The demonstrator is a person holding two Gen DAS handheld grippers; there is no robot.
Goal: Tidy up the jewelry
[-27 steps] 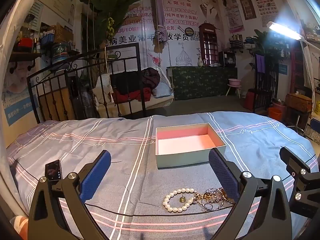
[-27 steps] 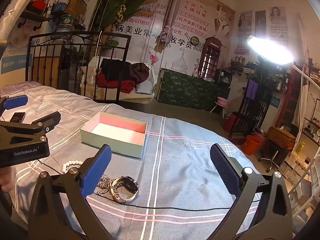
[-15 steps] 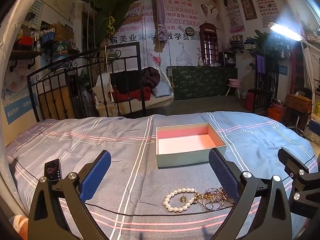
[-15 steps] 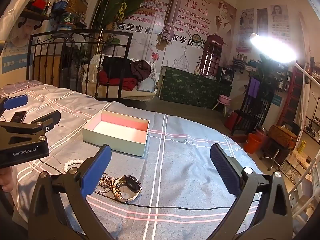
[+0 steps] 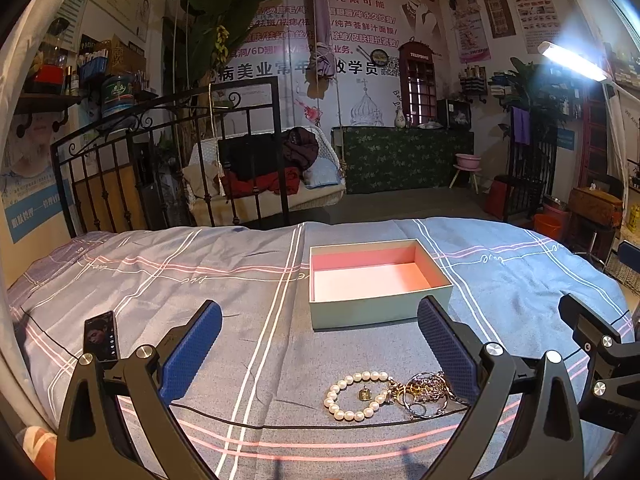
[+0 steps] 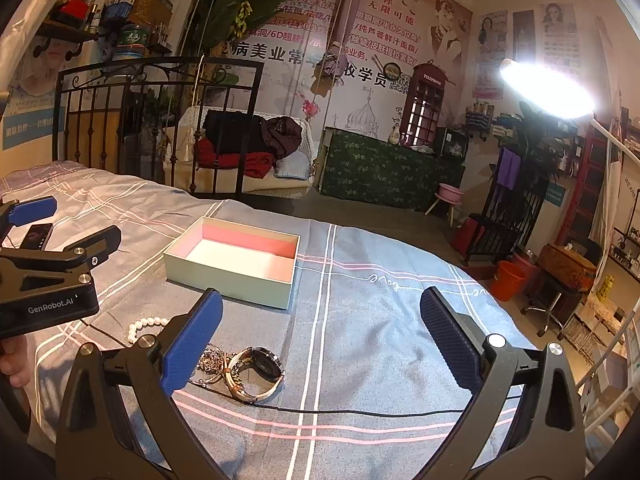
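Right now both of my grippers hover above the bedspread [image 5: 248, 288], a blue-grey sheet crossed by white and pink stripes. My left gripper [image 5: 318, 354] has its blue-padded fingers [image 5: 190, 350] spread wide, with nothing between them. My right gripper [image 6: 320, 338] is spread just as wide and holds nothing either.

From the left wrist view, a pearl bracelet [image 5: 354, 396] lies flat on the sheet, low and between my left fingers. A small gold charm [image 5: 363, 393] sits inside its loop. Touching the bracelet's right side is a tangle of gold and silver chains [image 5: 424, 392], pressed up close to my right-hand pad; I cannot tell the pieces apart there.

From the right wrist view, a wristwatch [image 6: 258, 372] with a dark face and pale strap rests on the sheet just beside my left-hand pad, touching the chain tangle, and the pearls peek out farther left.

Beyond the jewelry, apart from it, stands an open box [image 5: 378, 312], pale green outside, pink inside, nothing in it.

A black cable [image 5: 224, 418] runs across the sheet in front of the jewelry. A phone [image 5: 100, 336] with a lit screen lies off to the left.
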